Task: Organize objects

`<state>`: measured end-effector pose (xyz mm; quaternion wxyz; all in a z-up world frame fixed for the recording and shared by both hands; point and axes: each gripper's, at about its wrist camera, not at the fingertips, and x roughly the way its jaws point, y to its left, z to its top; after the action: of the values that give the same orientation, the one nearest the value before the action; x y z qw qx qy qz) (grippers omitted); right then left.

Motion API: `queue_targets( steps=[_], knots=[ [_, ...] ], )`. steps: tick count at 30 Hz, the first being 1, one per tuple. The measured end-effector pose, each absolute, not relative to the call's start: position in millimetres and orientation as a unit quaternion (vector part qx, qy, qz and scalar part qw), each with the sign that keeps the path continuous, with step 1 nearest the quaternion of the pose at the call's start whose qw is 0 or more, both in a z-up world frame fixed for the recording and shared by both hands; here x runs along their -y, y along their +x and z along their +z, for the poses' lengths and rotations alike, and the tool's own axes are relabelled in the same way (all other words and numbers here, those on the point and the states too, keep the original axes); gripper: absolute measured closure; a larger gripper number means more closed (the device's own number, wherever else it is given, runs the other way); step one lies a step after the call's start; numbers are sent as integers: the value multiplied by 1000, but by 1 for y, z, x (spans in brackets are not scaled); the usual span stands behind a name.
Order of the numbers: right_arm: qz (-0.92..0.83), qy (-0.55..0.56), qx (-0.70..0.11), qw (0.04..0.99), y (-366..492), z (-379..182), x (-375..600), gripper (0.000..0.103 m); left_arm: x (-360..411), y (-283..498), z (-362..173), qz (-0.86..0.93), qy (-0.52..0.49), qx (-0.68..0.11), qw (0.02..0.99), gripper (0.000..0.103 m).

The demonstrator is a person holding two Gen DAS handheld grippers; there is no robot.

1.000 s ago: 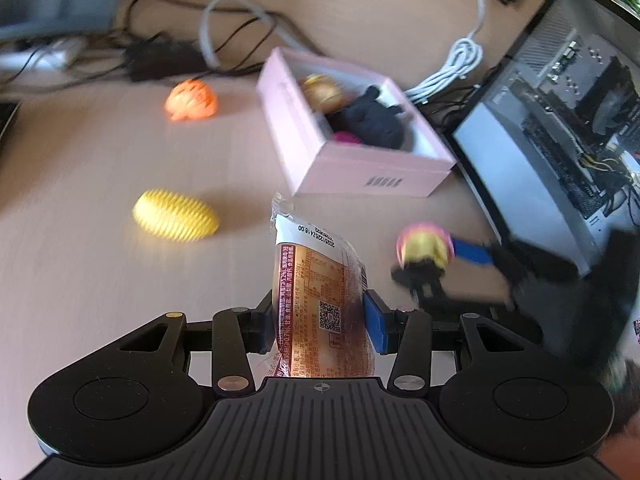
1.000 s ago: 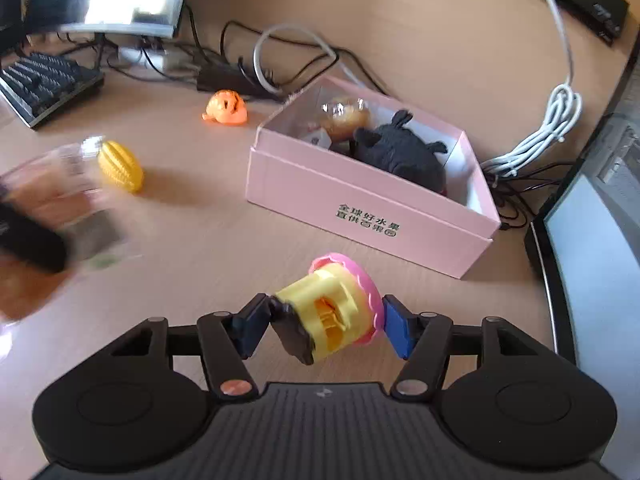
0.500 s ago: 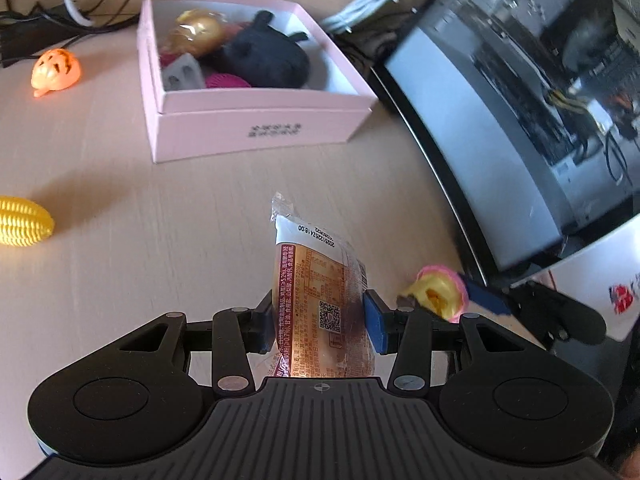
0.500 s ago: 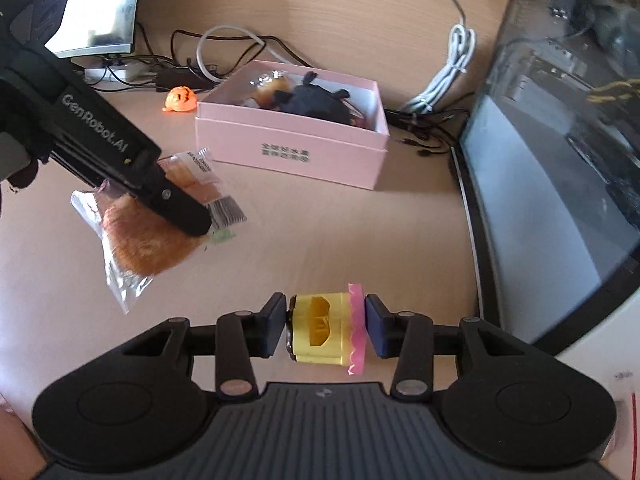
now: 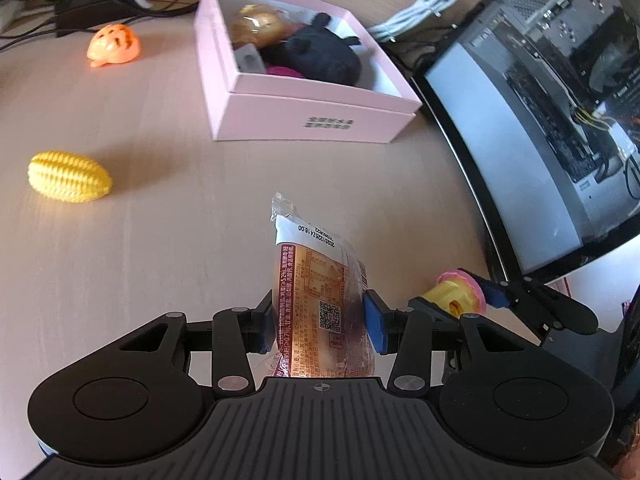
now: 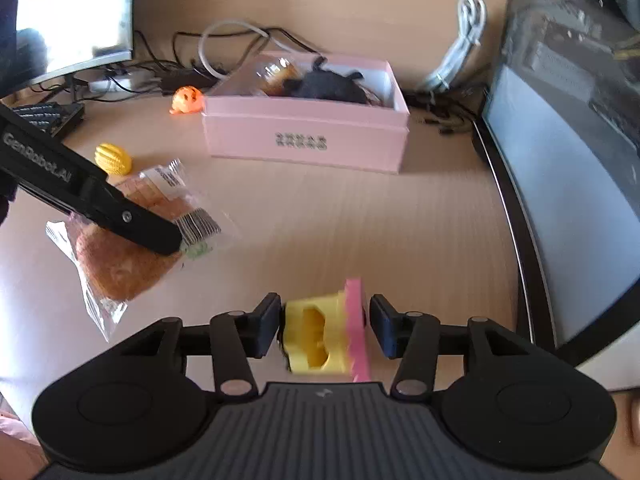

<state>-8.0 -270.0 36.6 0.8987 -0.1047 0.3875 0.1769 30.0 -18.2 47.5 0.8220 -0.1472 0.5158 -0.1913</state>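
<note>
- Grip of the left gripper on a packaged bread, both blue pads pressed against the sides of the wrapper, jaws narrow.
- Packet held upright above the wooden desk, crimped top end pointing away from the camera, label with printed code facing up.
- In the right wrist view, same packet hanging to the left, pinched under a black finger, brown bread visible through the clear film.
- Right gripper with jaws just opened a little, a yellow toy with pink frill between them.
- Thin gap seen between the pink frill and the right pad; left pad just beside the yellow body, contact not clear; toy slightly blurred.
- Toy low over the desk, near the front edge, close to a dark glass-sided computer case on the right.
- Farther out, an open pink box on the desk, holding a black plush toy, a golden wrapped ball and some smaller items hard to tell.
- Left of the box, well apart from it, a yellow corn toy lying on its side.
- Beyond that, near the box's far corner, an orange pumpkin-like toy.
- Behind the box, black cables and a coiled white cable.
- At the far left in the right wrist view, a monitor and part of a keyboard.
</note>
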Motion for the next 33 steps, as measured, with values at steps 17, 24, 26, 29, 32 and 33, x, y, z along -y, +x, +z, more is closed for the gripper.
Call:
queue_targets(
  steps=[17,24,26,29,32,33],
  knots=[
    [185,-144,-365,901,-25,40,285,22,15,23,50,-195,-145,-506,828,55],
    [179,-140,-370,901,-18,38,287,22,10,19,50,-195,-146,-504,829,55],
    [180,-139,-372,900,-17,37,284,22,7,18,51,-191,-148,-501,831,55],
    [185,-147,-373,897,-14,35,281,22,2,15,55,-190,-152,-495,834,55],
    [189,-152,-374,895,-12,34,280,23,-2,12,55,-189,-149,-494,836,55],
    [191,-153,-378,893,-10,34,279,24,-2,11,55,-189,-148,-494,836,55]
  ],
)
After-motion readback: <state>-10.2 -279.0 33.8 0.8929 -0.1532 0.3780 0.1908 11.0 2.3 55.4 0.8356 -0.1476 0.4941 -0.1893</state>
